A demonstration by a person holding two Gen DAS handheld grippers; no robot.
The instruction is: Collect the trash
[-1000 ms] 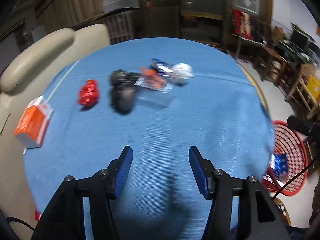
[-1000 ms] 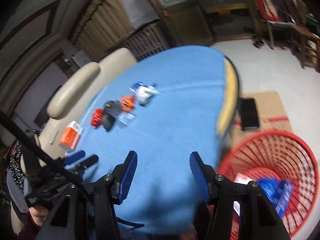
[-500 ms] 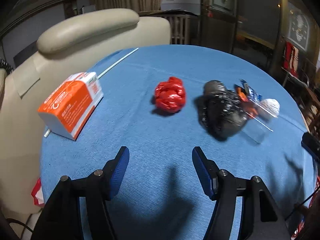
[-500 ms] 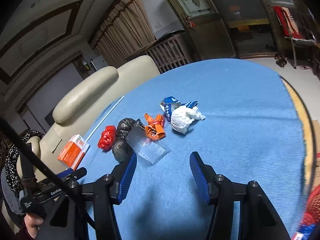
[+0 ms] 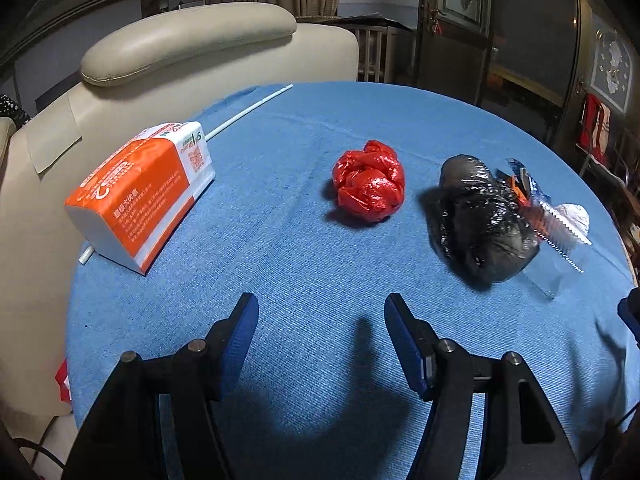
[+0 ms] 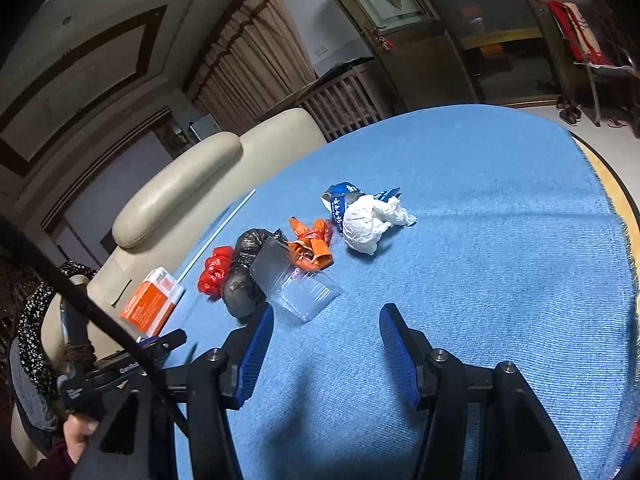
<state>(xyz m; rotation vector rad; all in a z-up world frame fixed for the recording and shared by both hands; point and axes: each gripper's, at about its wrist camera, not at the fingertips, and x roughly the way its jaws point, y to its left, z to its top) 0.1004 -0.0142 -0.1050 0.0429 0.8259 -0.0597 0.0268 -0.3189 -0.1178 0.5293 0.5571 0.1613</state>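
Left gripper point(image 5: 320, 316) jaws apart, empty, right gripper point(image 6: 326, 322) likewise

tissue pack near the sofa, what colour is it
Orange with white ends and white print, seen best in the left wrist view: tissue pack.

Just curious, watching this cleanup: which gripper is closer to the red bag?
Left. The left gripper points straight at the red bag, with bare cloth between them. The right gripper sits farther off, with the black bag between it and the red one.
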